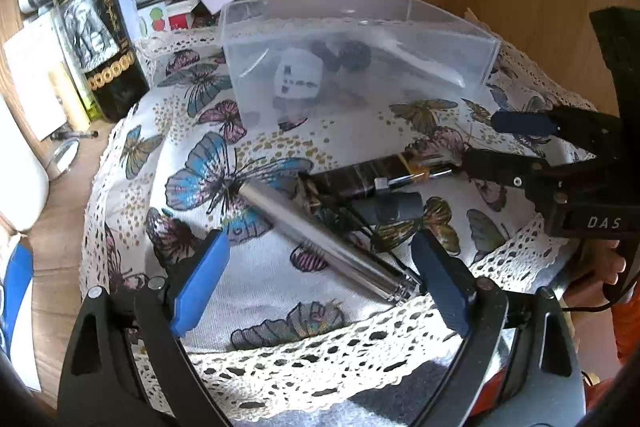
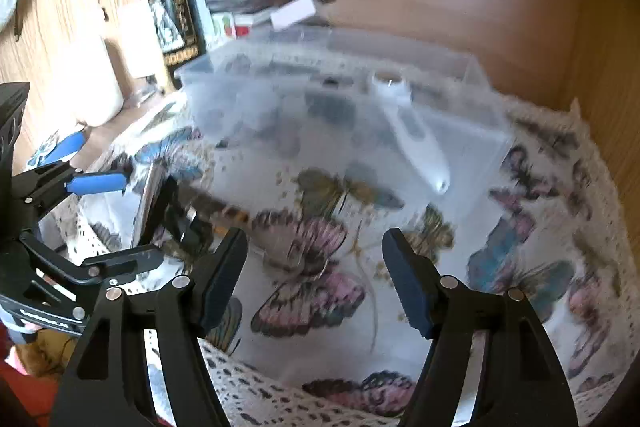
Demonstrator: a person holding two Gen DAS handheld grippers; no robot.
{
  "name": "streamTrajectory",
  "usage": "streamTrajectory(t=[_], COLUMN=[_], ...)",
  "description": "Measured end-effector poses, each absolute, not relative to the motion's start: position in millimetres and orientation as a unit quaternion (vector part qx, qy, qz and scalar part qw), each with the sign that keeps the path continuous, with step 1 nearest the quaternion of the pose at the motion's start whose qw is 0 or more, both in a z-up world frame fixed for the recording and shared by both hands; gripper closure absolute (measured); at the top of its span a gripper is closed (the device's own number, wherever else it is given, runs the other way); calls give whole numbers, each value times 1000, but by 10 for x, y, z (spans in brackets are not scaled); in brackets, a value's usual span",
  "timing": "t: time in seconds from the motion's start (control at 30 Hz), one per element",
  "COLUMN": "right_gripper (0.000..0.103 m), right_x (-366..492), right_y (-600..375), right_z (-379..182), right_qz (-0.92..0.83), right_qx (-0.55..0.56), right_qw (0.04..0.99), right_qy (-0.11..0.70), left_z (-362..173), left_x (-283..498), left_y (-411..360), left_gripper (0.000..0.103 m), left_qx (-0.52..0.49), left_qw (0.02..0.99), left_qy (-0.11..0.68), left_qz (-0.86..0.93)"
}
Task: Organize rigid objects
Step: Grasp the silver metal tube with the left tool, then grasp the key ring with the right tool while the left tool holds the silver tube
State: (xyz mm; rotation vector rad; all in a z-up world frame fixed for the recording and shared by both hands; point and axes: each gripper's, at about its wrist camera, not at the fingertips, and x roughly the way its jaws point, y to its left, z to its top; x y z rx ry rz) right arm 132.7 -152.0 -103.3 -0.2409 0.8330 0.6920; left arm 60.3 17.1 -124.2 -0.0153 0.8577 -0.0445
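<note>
Your left gripper (image 1: pixel 320 263) stands wide open, empty, straddling the metal cylinder (image 1: pixel 324 243) for pickup. Your right gripper (image 2: pixel 314 279) is open and empty; clear bin (image 1: pixel 352 55) lies ahead.

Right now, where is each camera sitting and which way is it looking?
Left wrist view: sits on the left tool, looking forward and down at a silver tube on the butterfly cloth; its own blue fingers show, open.
Right wrist view: sits on the right tool, looking, blurred, at the clear box; its own dark fingers show, open.
Both share the clear box, the cloth, the wine bottle, and each sees the other tool.
</note>
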Motion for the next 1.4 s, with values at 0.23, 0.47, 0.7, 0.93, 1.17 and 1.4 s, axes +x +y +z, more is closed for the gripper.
streamTrajectory(t=[0.23, 0.47, 0.7, 0.93, 1.17, 1.4], right_gripper=[36, 57, 81, 81, 83, 98], right_x=[1313, 1253, 1187, 1185, 1178, 1193], right_y=[-1428, -1312, -1304, -1383, -1535, -1665], right_z=[-1151, -1202, -1198, -1183, -1044, -826], right_qz=[332, 331, 331, 317, 308, 308], right_qx=[-132, -153, -157, -144, -123, -98], right_qw=[836, 839, 843, 853, 867, 880], right_qy=[416, 404, 394, 389, 372, 347], left_z=[-1228, -1227, -1250, -1219, -999, -686], left_x=[563, 633, 764, 729, 569, 476], left_y=[464, 454, 316, 397, 376, 298], left_gripper=[27, 43, 73, 88, 88, 88], left_qx=[-41, -36, -4, -22, -12, -3], left_qw=[907, 906, 908, 910, 926, 944], left_qy=[419, 421, 418, 414, 378, 328], left_qz=[-6, -19, -18, -16, -8, -12])
